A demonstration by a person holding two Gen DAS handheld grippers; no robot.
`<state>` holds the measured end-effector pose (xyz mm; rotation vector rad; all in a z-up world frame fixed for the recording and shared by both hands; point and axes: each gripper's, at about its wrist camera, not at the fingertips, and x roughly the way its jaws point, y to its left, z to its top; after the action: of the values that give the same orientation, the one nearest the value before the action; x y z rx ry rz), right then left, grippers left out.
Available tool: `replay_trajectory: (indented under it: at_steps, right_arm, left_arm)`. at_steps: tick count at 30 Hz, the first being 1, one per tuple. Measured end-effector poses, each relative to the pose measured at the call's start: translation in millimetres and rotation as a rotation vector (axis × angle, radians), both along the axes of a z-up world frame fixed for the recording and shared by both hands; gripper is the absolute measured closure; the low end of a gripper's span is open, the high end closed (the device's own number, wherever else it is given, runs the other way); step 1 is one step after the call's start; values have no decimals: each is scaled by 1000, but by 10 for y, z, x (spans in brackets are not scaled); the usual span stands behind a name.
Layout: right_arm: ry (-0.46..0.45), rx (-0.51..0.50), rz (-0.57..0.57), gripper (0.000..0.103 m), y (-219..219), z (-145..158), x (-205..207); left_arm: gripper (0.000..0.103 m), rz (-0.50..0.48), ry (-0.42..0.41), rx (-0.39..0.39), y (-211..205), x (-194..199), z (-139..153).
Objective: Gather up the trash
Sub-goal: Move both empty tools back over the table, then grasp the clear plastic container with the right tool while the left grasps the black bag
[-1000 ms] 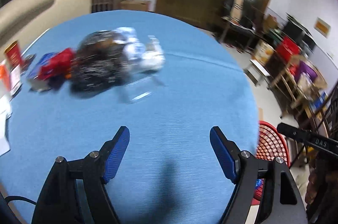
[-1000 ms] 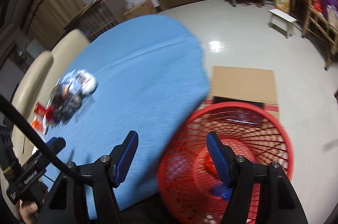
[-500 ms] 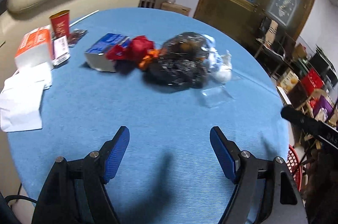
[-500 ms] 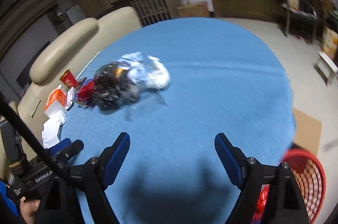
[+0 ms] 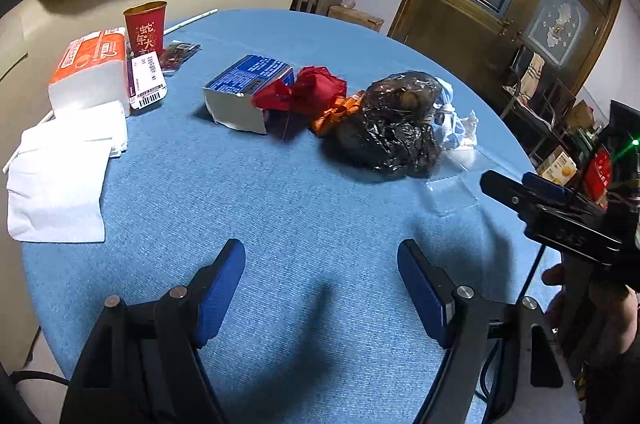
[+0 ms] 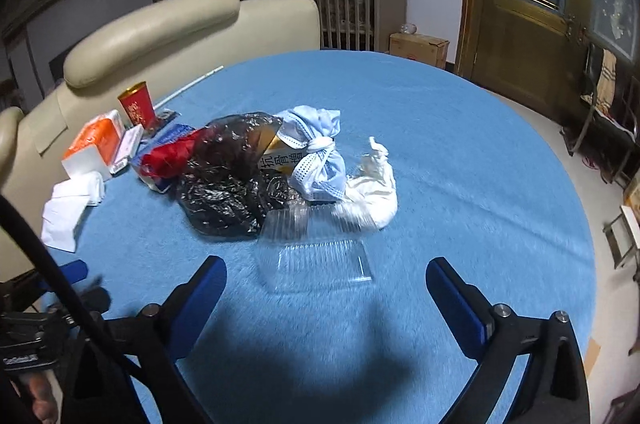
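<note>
A heap of trash lies on the round blue table (image 5: 280,207): a black plastic bag (image 5: 394,127) (image 6: 232,179), a red wrapper (image 5: 304,91) (image 6: 170,155), a blue and white box (image 5: 244,91), blue face masks (image 6: 316,147), a crumpled white tissue (image 6: 374,183) and a clear plastic tray (image 6: 320,260). My left gripper (image 5: 320,288) is open and empty over the near table. My right gripper (image 6: 326,298) is open and empty just short of the clear tray; it also shows in the left wrist view (image 5: 548,207).
A red paper cup (image 5: 145,27), an orange tissue pack (image 5: 90,71) and white napkins (image 5: 60,183) lie at the table's left. A beige sofa (image 6: 160,35) stands behind the table. A wooden door (image 6: 532,23) and furniture are at the right.
Both grippers swung from the table's right edge and the red basket toward the trash heap. The right gripper now faces the clear tray from close by. Both stayed open.
</note>
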<state>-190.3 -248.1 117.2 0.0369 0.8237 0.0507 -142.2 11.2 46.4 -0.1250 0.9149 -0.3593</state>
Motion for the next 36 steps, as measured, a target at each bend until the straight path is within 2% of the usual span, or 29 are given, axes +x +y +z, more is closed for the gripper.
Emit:
replay_trajectory:
  at_steps: [9, 15, 16, 17, 18, 29, 32, 36]
  right_arm:
    - [6, -44, 16, 1, 80, -179, 300]
    - [60, -23, 51, 1, 115, -318, 420]
    - [63, -18, 55, 7, 119, -327, 415]
    - [63, -9, 55, 18, 108, -330, 405]
    - [65, -1, 50, 19, 91, -335, 397]
    - [24, 104, -29, 19, -339, -156, -70]
    - [9, 136, -51, 19, -444, -94, -237]
    - [-5, 153, -62, 19, -522, -25, -398]
  left_arm:
    - [24, 3, 0, -2, -4, 106, -5]
    - [24, -14, -13, 12, -117, 198, 26]
    - [24, -19, -16, 13, -148, 218, 37]
    - [24, -27, -22, 14, -187, 245, 51]
    - [24, -34, -29, 15, -222, 264, 62]
    - [23, -163, -86, 75, -881, 681, 196]
    - [23, -146, -66, 112, -1063, 850, 123]
    - [23, -170, -31, 146, -1263, 1004, -5]
